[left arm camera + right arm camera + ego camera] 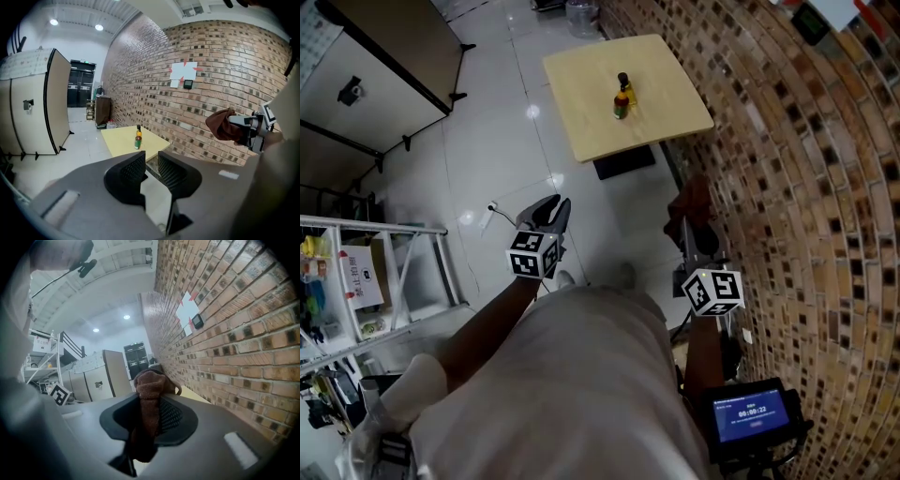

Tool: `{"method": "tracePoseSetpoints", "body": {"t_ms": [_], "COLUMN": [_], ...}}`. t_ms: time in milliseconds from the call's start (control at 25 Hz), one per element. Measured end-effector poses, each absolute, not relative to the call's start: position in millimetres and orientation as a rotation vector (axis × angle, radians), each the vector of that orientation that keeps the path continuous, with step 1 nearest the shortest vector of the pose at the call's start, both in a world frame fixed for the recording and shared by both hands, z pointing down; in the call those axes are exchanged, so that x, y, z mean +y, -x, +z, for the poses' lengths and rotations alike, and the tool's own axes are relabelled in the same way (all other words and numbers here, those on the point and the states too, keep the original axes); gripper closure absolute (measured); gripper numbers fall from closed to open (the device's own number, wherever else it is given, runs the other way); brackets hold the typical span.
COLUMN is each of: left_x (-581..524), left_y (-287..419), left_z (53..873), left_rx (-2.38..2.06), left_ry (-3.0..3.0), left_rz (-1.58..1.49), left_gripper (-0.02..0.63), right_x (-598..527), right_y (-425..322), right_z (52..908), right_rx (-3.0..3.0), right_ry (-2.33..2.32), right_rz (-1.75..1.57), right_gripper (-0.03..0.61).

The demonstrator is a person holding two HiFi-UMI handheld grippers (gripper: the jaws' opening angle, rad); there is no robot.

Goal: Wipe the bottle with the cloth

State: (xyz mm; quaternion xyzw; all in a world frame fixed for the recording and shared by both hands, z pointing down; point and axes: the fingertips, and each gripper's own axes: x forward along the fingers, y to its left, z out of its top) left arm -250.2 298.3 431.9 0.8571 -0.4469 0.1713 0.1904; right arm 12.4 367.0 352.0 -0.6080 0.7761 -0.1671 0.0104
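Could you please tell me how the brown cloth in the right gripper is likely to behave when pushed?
The brown fuzzy cloth is probably floppy: it bunches above the right gripper and droops below. Its napped surface likely grips rather than slips.

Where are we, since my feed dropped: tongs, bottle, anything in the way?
Left tongs shut, empty. Right tongs shut on cloth. Bottle upright on table ahead, untouched. Nothing seen in the way.

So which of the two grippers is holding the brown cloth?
The right gripper: the brown cloth is pinched between its jaws. On the left gripper the jaws are drawn together with nothing between them.
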Motion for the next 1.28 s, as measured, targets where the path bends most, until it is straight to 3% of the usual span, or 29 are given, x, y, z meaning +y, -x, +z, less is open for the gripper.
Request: {"method": "tracePoseSetpoints", "body": {"t_ms": [1280], "left_x": [338.5], "left_y": [202.6], "left_z": [471.5], "left_rx": [-1.213], "left_ry": [-2.360], "left_rz": [0.588], "left_gripper": [0.520], "right_x": [371.3], "right_y": [-11.1], "right_z": [422.2], "right_rx": [2.685], "right_ry": [1.841], "right_rz": [-0.616], "right_gripper": [0.503]}}
